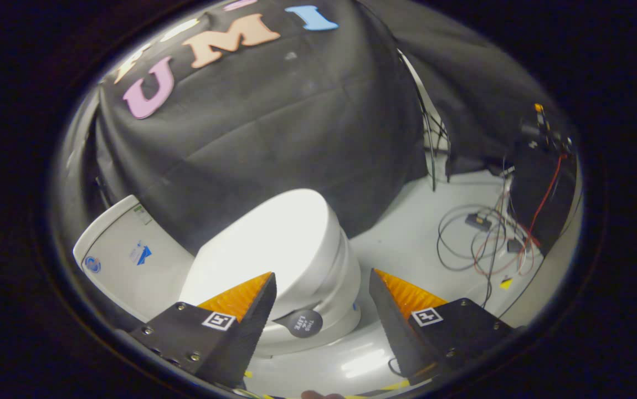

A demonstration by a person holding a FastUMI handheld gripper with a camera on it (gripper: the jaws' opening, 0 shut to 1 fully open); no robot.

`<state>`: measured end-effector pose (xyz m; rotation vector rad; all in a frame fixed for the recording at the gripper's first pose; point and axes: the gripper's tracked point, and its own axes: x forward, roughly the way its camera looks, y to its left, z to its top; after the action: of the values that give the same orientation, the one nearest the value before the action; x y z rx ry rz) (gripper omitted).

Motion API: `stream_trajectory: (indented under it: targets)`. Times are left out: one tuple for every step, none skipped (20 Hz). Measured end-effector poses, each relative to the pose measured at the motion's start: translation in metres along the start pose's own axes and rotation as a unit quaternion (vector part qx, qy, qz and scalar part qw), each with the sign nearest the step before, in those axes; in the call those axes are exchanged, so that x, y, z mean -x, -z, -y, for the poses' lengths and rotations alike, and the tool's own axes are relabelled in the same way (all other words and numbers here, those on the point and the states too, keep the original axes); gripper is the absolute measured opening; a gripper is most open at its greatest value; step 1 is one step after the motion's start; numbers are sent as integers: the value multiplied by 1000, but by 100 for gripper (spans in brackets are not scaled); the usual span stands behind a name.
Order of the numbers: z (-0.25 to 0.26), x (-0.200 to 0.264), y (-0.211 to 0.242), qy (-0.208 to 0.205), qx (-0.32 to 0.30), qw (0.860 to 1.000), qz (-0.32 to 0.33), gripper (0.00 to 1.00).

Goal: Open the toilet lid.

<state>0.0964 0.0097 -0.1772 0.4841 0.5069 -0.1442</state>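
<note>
Here, in the gripper view, we look down along our gripper (321, 282), whose two wedge-shaped fingers (252, 310) stand well apart with nothing between them but open air; their inner edges are finely toothed and their broad faces ribbed. Just ahead of the fingers and between their tips sits the toilet (318, 310), a smooth, glossy white ceramic body with rounded sides. Its lid (274, 244) is down, a broad oval of shiny plastic that catches the light so strongly its surface washes out. A small round dark tag (303, 323) hangs at the front of the bowl, below the lid's front edge, near the left finger's tip. Beside the toilet, on the left finger's side, we see the flat white top of the tank (122, 255), rectangular with rounded corners and bearing small stickers. Beyond the toilet hangs the booth's wall of creased black cloth (274, 122). On the pale, faintly glossy floor (407, 238) beyond the right finger lie loose loops of thin cables (479, 244).
</note>
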Motion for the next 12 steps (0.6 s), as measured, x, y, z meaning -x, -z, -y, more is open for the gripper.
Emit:
stream_trajectory:
  targets:
    - [1, -5, 9, 2, -25, 1000, -17, 99]
    - [3, -8, 18, 4, -48, 998, -33, 99]
    - [6, -12, 25, 5, -69, 997, -45, 99]
    - [6, -14, 30, 4, -88, 995, -54, 98]
    - [6, -16, 36, 3, -106, 992, -66, 97]
    - [4, -17, 45, 1, -119, 990, -78, 97]
    - [2, -19, 52, -4, -132, 987, -89, 96]
    - [0, -21, 58, -6, -146, 984, -103, 95]
    - [-5, -23, 63, -16, -161, 980, -114, 95]
    - [-7, -21, 69, -20, -176, 976, -126, 91]
    - [-14, -21, 71, -33, -190, 972, -136, 86]
    - [-23, -24, 76, -54, -201, 968, -142, 81]
